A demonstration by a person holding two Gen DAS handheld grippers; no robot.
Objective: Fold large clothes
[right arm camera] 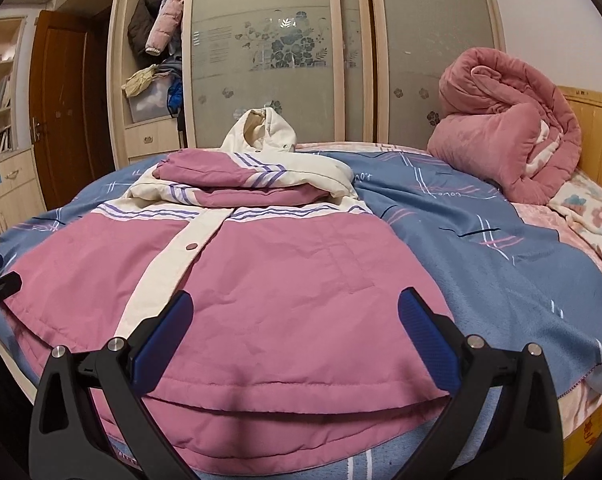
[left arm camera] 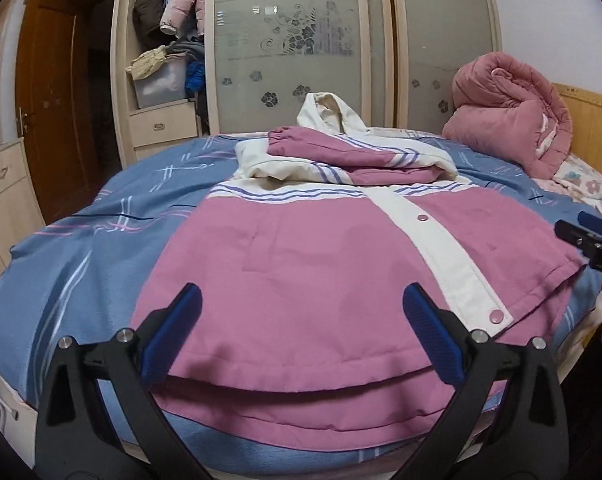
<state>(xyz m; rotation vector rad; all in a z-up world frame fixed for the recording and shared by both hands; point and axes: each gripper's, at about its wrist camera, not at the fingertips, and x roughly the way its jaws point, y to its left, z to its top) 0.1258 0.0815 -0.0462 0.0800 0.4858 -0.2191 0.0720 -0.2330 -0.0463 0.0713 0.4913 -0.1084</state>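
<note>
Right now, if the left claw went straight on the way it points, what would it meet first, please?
Most likely the pink jacket on the bed: the open left claw points slightly down at its front panel, just past the hem. Depth is uncertain.

Both wrist cameras looked forward and slightly downward from the near edge of the bed (left arm camera: 101, 248), close over the hem of the pink jacket (left arm camera: 301, 272), facing the wardrobe (left arm camera: 285, 40). The left view sat left of the right. Both shared the jacket, wardrobe and rolled quilt (right arm camera: 509, 128).
</note>
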